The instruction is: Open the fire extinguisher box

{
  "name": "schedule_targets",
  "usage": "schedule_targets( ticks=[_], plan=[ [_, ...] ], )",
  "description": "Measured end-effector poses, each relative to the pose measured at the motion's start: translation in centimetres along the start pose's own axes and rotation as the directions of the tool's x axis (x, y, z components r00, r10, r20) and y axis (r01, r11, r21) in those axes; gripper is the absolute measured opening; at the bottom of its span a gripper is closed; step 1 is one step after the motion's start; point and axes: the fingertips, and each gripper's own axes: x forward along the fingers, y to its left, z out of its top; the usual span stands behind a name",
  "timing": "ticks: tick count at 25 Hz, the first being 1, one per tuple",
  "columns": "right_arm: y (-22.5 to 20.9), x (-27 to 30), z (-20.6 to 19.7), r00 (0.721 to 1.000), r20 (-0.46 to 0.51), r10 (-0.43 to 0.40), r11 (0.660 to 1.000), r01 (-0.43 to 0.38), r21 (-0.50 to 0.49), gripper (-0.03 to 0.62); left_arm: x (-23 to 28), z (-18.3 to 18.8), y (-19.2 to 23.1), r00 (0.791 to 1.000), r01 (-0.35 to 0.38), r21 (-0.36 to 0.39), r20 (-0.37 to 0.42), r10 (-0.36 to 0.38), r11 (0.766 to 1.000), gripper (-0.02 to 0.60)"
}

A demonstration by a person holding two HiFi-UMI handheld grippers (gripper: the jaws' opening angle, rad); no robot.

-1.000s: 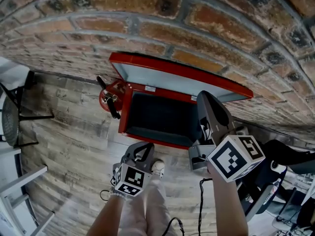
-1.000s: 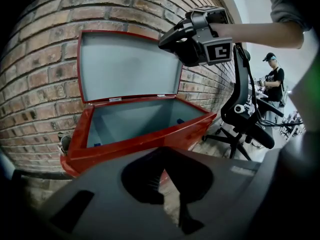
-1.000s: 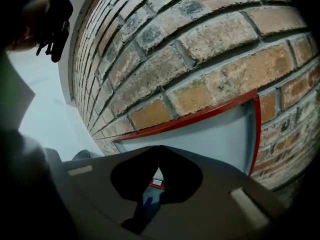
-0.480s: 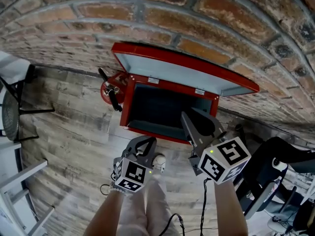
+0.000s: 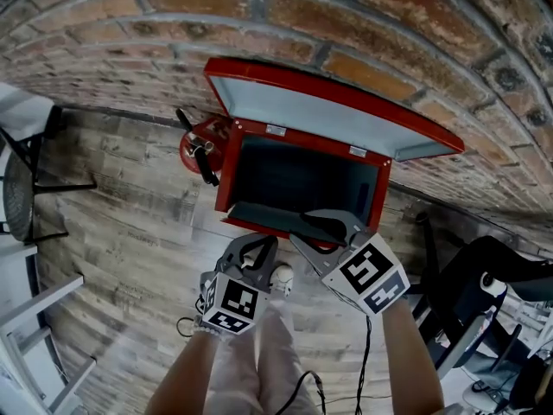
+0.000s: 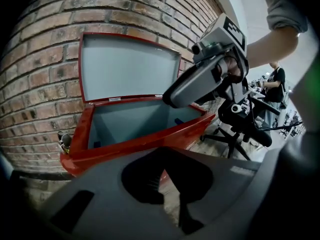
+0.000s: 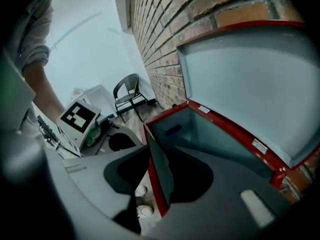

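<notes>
Fire extinguisher box [image 5: 224, 175] stands open; right gripper [image 5: 299, 227] straddles its near wall, jaws just opening. Left gripper [image 5: 260, 243] sits left of it, pressed together, empty.

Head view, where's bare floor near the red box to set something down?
Bare wooden floor lies left of the red box, between the fire extinguisher and the black chair. The box's inside looks empty too. Crowded: the office chair at right.
</notes>
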Motion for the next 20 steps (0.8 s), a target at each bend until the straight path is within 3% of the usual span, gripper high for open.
schedule_targets(
  ticks=[7,15,20],
  plan=[
    [1.8,1.4,-2.5,0.99,-0.102,0.102,0.994,-0.106,-0.033,0.129,-0.6,-1.0,-0.2,1.0,-0.003,-0.012,0.001,0.003,1.0,-0.002],
    [3.1,2.4,-5.1,0.976,-0.161,0.148,0.988,-0.153,-0.023,0.142,-1.0,-2.9,-0.7,1.0,0.01,0.002,-0.017,-0.01,1.0,-0.002],
    [4.8,2.7,-6.5,0.952,-0.214,0.216,0.974,-0.226,-0.019,0.137,-1.5,-4.3,-1.4,0.999,0.026,0.009,-0.037,-0.025,1.0,-0.002]
  ],
)
